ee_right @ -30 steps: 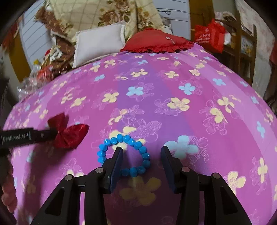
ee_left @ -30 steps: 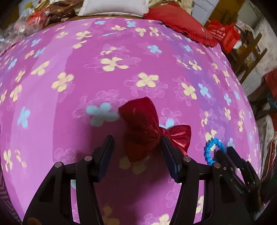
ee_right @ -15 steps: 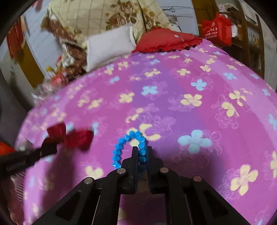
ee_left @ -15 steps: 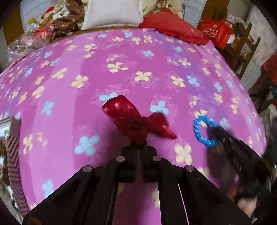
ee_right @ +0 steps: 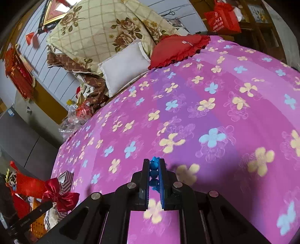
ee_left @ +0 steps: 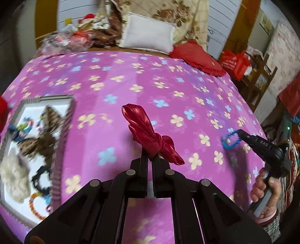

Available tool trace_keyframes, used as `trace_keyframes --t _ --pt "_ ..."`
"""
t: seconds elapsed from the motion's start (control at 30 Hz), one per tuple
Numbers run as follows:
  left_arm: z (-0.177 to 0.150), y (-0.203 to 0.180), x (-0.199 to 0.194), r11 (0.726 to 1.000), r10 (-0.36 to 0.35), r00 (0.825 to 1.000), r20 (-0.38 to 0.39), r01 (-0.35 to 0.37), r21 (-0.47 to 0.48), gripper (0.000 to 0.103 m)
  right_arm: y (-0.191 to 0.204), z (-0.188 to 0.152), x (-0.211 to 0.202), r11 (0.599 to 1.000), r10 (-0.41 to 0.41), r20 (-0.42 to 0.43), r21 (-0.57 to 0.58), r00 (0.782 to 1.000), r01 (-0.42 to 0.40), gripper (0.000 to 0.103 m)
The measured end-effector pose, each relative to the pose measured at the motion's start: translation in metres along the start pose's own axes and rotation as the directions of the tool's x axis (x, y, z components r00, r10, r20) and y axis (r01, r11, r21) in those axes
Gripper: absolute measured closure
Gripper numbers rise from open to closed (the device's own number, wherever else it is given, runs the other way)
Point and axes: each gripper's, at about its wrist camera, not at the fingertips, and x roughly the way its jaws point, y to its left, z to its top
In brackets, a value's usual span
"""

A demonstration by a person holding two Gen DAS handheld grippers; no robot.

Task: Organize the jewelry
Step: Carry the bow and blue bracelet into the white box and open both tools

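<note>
We see the left gripper [ee_left: 149, 159] clamped tight on the knot of the red satin bow [ee_left: 150, 135], which is lifted clear of the purple flowered bedspread [ee_left: 168, 78]; one loop stands up past the fingertips, the other droops to the right. The right gripper [ee_right: 154, 165] is closed on the blue bead bracelet [ee_right: 154, 169], beads pinched between its pads. In the left wrist view, that bracelet [ee_left: 230, 139] hangs as a blurred ring off the right gripper's tip [ee_left: 241, 133], off the bed, with a hand [ee_left: 266, 187] on the handle below. The striped-edge box [ee_left: 63, 131] sits at the bed's left, well left of the bow, holding beaded pieces, a leopard-print bow and something white and fluffy. Writing: faint letters on the right gripper's body, too blurred for us to read; a red bag [ee_right: 222, 17] with white print, unreadable.
</note>
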Motion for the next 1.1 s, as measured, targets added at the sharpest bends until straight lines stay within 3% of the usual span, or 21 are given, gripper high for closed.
trace_keyframes --t 0.2,0.4,0.7,0.97,1.1 --pt "-0.016 0.053 -0.034 0.996 0.036 0.998 0.051 -0.032 -0.08 0.101 0.052 -0.01 -0.027 0.994 -0.004 0.007 -0.105 1.0 0.005 0.095" --pt "-0.027 0.112 -0.062 0.981 0.095 0.99 0.103 -0.075 -0.179 0.101 0.129 -0.027 -0.032 0.968 0.021 -0.016 -0.249 1.0 -0.025 0.095" --pt "-0.051 0.207 -0.091 0.927 0.179 0.977 0.12 -0.126 -0.354 0.101 0.262 -0.076 -0.001 0.88 0.108 -0.16 -0.443 0.981 -0.17 0.095" --pt "-0.063 0.244 -0.091 0.905 0.15 0.983 0.104 -0.094 -0.415 0.101 0.369 -0.127 0.047 0.775 0.137 -0.286 -0.565 0.948 -0.282 0.095" --pt "-0.067 0.251 -0.086 0.906 0.068 0.994 0.091 -0.024 -0.423 0.101 0.41 -0.143 0.07 0.741 0.13 -0.321 -0.597 0.938 -0.307 0.095"
